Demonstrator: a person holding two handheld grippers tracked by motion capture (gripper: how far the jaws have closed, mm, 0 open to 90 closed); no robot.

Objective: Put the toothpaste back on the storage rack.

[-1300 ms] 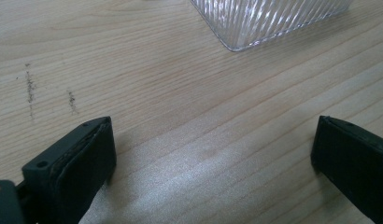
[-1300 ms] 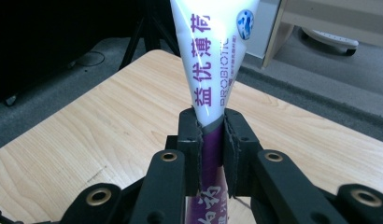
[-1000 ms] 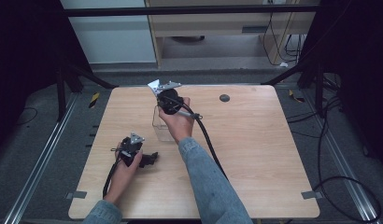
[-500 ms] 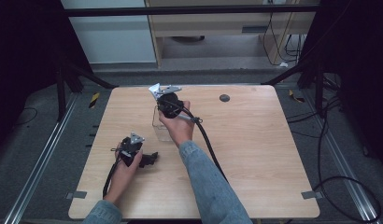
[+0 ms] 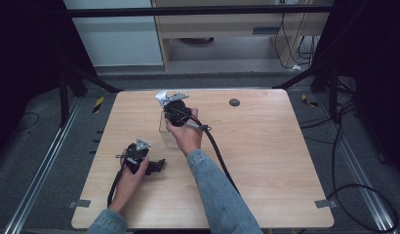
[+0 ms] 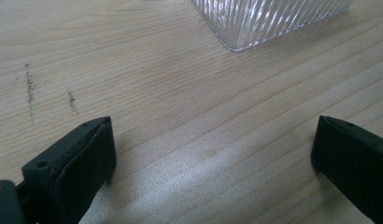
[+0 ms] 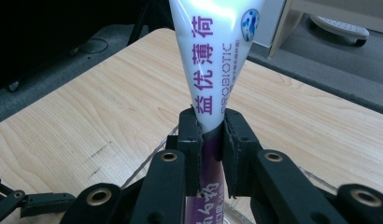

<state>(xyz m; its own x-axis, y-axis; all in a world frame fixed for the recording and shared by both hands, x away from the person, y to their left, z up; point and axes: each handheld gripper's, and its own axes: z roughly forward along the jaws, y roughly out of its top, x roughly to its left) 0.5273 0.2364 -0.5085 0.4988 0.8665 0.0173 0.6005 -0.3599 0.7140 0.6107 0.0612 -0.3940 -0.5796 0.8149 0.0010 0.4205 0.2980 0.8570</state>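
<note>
A pale wooden table [image 5: 266, 161] fills the middle of the high view, with dark floor, rails and cables around it and a cabinet at the top of the frame. Just left of centre the right claw [image 5: 165, 99] is clamped tight on a white and purple toothpaste tube [image 7: 216, 60], held over a clear ribbed container [image 5: 167, 132] that stands on the table under the hand. At lower left the left claw [image 6: 213, 154] rests low over bare wood, jaws wide with nothing between them. My worry is the grip: the jaws pinch the tube at a narrow part while its broad flat end sticks out beyond them, so a tilt of the wrist could swing that end against the container's rim, or nudge the light container across the table, since nothing steadies it. The right gripper view shows the print and the pinch point, which the high view leaves too small to read; the left gripper view shows the container's ribbed corner [image 6: 255, 23] close ahead.
</note>
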